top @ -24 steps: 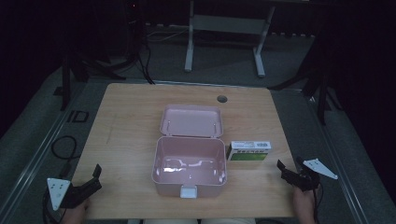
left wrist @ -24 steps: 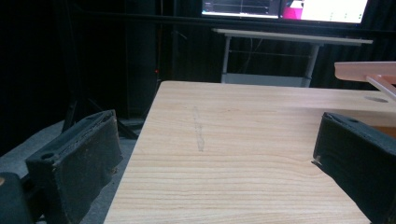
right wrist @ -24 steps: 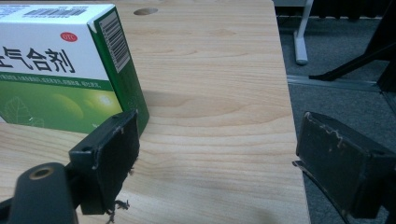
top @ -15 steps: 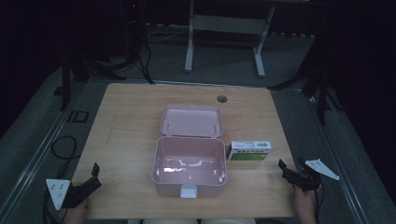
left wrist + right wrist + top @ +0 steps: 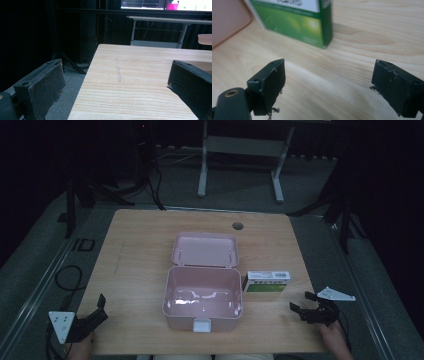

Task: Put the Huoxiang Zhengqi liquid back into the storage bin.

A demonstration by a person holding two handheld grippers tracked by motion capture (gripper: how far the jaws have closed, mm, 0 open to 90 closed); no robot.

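Right gripper (image 5: 303, 303): jaws spread wide, nothing between them, low over wooden table (image 5: 140, 255) near front right corner, aimed at green-and-white carton (image 5: 266, 281); carton just ahead, apart from jaws

Left gripper (image 5: 101, 309): jaws spread, empty, at table's front left edge, one jaw hanging past edge over floor

Carton lies flat just beside right wall of pink plastic box (image 5: 202, 296)

Box at table centre, open and empty, lid (image 5: 205, 249) laid back behind, white latch (image 5: 202, 325) on front wall

Round hole (image 5: 237, 226) in tabletop near far edge
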